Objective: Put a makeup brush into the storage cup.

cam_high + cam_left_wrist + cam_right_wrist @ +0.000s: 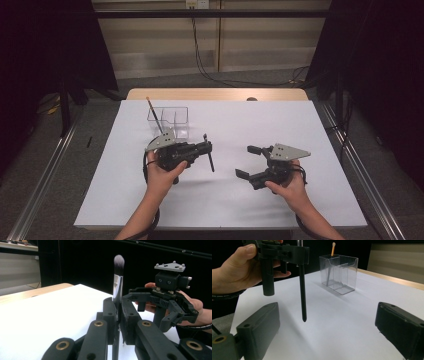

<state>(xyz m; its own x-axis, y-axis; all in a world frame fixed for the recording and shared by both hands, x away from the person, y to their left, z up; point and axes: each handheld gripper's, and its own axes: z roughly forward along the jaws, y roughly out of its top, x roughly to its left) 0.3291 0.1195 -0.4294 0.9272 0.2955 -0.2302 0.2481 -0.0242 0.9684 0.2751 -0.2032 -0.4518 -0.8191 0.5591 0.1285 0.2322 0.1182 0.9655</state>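
Gripping makeup brush [117, 285] upright, left gripper [117, 312].

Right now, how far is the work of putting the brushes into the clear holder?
One thin brush already stands in the clear holder. The left gripper is shut on the makeup brush, held upright above the table. The right gripper is open and holds nothing. Left to do, it seems: place this brush in the holder.

The brush [117, 287] has a glossy metal ferrule and soft bristles; the organiser [340, 273] is clear glossy plastic.
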